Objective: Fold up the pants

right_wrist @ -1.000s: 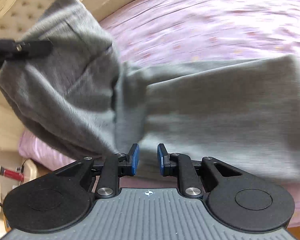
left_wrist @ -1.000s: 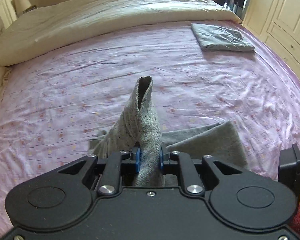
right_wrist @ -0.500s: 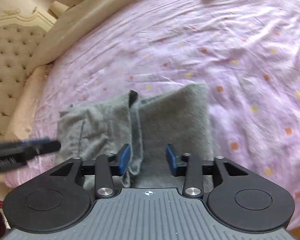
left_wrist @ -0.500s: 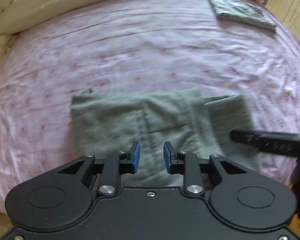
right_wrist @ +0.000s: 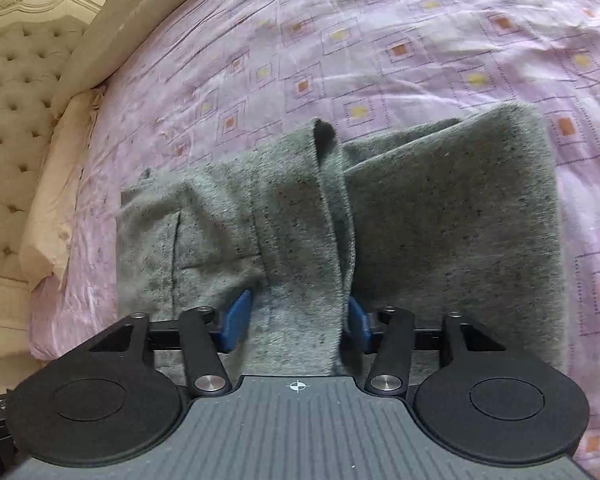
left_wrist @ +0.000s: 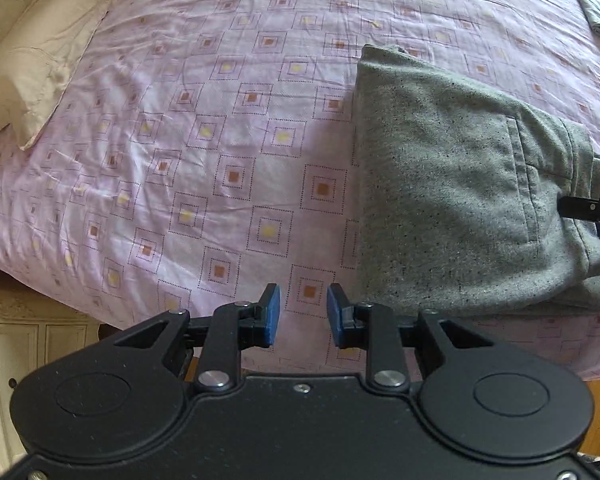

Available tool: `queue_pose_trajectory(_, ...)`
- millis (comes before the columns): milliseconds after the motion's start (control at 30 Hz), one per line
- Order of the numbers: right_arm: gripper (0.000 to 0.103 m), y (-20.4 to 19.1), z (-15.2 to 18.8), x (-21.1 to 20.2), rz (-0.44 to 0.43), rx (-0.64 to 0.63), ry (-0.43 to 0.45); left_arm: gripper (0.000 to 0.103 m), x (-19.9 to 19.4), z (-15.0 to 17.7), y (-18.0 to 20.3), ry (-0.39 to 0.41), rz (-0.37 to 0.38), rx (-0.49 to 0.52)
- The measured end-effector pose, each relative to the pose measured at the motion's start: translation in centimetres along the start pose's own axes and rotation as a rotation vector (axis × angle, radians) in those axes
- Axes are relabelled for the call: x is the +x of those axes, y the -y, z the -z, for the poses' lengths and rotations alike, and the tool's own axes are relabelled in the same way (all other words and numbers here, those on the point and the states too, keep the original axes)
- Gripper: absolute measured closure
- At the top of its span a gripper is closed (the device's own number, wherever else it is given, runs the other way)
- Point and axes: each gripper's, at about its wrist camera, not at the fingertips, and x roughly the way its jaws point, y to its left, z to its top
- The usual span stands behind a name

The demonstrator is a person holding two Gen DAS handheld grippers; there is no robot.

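Pants (left_wrist: 452,200) lay folded into a grey block on the pink patterned bed sheet (left_wrist: 220,120), close to the near edge of the bed, and we saw a patch pocket on their upper layer. Our left hand-held gripper (left_wrist: 303,314) hung over bare sheet just beside the left edge of the pants, its blue pads (left_wrist: 274,312) parted by a narrow gap with nothing between them. Our right hand-held gripper (right_wrist: 296,320) sat at the pants' near edge with a raised ridge of grey cloth running up between its pads (right_wrist: 236,320); its jaws had just been closing, yet we could not tell whether the pads pressed the cloth. Cream pillows (left_wrist: 40,52) lay along the far left edge of the bed, against a tufted headboard (right_wrist: 8,120). Near the far right corner a folded grey cloth (left_wrist: 598,12) rested on the sheet.
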Motion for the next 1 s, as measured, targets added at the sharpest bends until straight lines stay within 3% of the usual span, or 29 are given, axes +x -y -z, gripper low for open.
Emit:
queue_pose_trajectory(33, 0.075, -0.5, 0.1, -0.1, 0.006, -0.022, 0.003, 0.066, 0.0, -0.1, 0.1, -0.003, 0.003, 0.0)
queue_pose_trajectory(233, 0.088, -1.5, 0.5, -2.1, 0.021, -0.033, 0.033, 0.066, 0.1, -0.6, 0.7, -0.016, 0.02, -0.003)
queue_pose_trajectory(400, 0.09, -3.8, 0.2, -3.4, 0.009, -0.095, 0.055, 0.066, 0.5, -0.7, 1.2, -0.02, 0.011, 0.005)
queue_pose_trajectory(667, 0.094, -7.7, -0.5, -9.2, -0.108, -0.215, 0.166, 0.066, 1.2, -0.2, 0.0, -0.025, -0.031, -0.022)
queue_pose_trajectory(767, 0.1, -6.6, -0.2, -12.2, -0.123, -0.194, 0.223, 0.066, 1.3, 0.0, -0.5, -0.029, -0.05, -0.032)
queue_pose_trajectory(833, 0.101, -4.8, 0.2, -13.0, -0.068, -0.184, 0.243, 0.066, 1.4, 0.2, -0.6, -0.032, -0.052, -0.041)
queue_pose_trajectory(933, 0.098, -0.5, 0.5, -11.5, 0.037, -0.121, 0.182, 0.066, 1.6, 0.6, -0.2, -0.038, -0.054, -0.036)
queue_pose_trajectory(1000, 0.096, 1.0, 0.8, -10.7, 0.032, -0.136, 0.205, 0.066, 1.7, 0.9, 0.4, -0.042, -0.055, -0.025)
